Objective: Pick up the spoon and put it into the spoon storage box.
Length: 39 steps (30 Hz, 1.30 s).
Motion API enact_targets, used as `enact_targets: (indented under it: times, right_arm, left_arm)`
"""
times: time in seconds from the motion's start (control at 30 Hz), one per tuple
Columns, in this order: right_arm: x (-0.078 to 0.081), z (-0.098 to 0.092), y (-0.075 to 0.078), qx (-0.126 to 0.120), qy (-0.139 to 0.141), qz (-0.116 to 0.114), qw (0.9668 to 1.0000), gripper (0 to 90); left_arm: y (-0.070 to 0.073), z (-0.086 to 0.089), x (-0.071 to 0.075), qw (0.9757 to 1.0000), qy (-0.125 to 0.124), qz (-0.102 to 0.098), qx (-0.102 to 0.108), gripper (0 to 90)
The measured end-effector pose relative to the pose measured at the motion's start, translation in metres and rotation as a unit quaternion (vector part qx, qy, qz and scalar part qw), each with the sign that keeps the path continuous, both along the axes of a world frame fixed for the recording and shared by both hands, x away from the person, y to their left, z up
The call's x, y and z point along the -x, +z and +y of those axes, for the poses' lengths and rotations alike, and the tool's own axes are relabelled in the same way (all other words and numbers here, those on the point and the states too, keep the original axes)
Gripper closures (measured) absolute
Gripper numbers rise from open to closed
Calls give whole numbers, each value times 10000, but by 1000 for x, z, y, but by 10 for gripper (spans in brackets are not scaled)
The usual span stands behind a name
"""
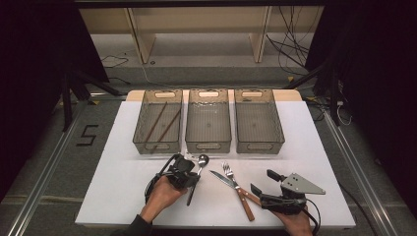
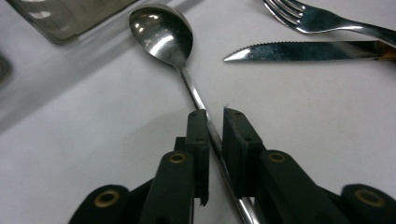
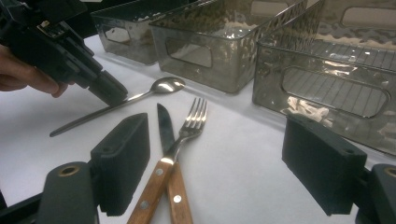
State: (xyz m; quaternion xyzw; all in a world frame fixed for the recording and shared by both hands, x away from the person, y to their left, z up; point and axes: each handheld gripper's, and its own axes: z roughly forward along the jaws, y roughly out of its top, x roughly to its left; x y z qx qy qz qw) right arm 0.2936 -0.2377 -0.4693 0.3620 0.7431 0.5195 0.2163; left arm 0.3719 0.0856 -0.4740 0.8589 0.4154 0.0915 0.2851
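Left gripper [image 2: 212, 116] straddles the spoon [image 2: 163, 35] handle.
Jaws nearly together around it, grip uncertain; the spoon's long axis runs toward 11 o'clock, bowl farthest.

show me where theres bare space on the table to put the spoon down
Bare white table lies left of the left gripper, and more right of the right-hand bin. The middle bin looks empty. It is crowded between the grippers, where the spoon, knife and fork lie.
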Motion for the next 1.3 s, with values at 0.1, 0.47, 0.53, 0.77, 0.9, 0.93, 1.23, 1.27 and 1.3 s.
enact_targets:
  times: [0.1,0.47,0.53,0.77,0.9,0.93,1.23,1.27,1.3]
  right_arm:
    - [0,0,0,-5,1,2,10000,242]
    - [0,0,0,-2,-11,-10,10000,242]
    - [0,0,0,-10,-12,-15,10000,242]
    - [0,0,0,-15,-21,-22,10000,242]
    - [0,0,0,-17,-18,-21,10000,242]
    - [0,0,0,-19,-17,-20,10000,242]
    - [0,-1,1,-9,-19,-8,10000,242]
    - [0,-1,1,-8,-20,-9,10000,242]
    - [1,-1,1,-8,-18,-12,10000,242]
  left_arm:
    - [0,-1,1,10000,41,-39,-34,780]
    - [-2,-10,4,9993,-45,-18,-382,758]
    - [-2,-10,4,9992,-37,-20,-398,767]
    - [1,-11,6,9989,5,-88,-455,800]
    - [6,-7,5,9993,48,-96,-366,849]
    - [5,-7,5,9994,34,-70,-324,864]
    - [6,-7,4,9993,7,-80,-359,878]
    - [6,-7,5,9993,10,-79,-363,878]
    - [6,-7,5,9993,16,-77,-367,879]
